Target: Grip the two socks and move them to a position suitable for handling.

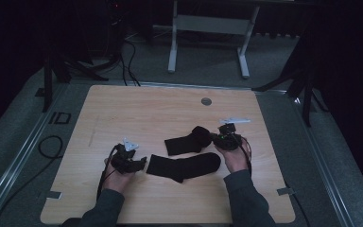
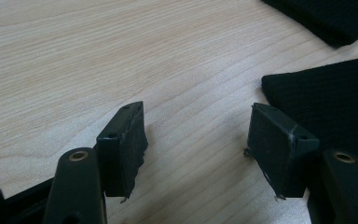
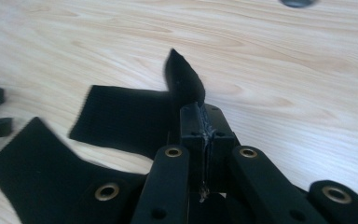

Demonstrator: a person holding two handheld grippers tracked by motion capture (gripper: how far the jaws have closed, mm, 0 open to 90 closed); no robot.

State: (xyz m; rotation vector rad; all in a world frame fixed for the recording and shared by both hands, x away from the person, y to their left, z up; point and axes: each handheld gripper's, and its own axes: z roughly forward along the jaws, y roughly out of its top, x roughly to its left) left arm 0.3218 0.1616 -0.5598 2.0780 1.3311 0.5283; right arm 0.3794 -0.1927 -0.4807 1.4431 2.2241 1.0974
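Black knitted socks, two of them, lie at the near middle of the pale wooden table point(image 1: 123, 109), and the coming move seems to turn on how the farther one lies from the right gripper point(image 1: 216, 138). That farther black sock point(image 1: 185, 142) stretches roughly along the three-to-nine o'clock line in the high view, its flat ribbed cuff end toward nine o'clock and its other end bunched up at three o'clock, right at the right gripper. In the right gripper view the jaws are pressed together on a fold of this sock point(image 3: 121, 119), and a tip of fabric stands up past them toward twelve o'clock, so the right gripper is pinching the sock's end and has it partly lifted off the wood. The nearer black sock point(image 1: 184, 166) lies flat just at six o'clock of the first, also running left to right, its left end nearly at the left gripper point(image 1: 143, 164). The left gripper's jaws stand wide apart over bare wood, with the corner of the nearer sock point(image 2: 326, 100) just beyond the right-hand jaw and nothing between the pads. By my judgement, the left gripper is nearer to the nearer sock, and the right owns the farther one.
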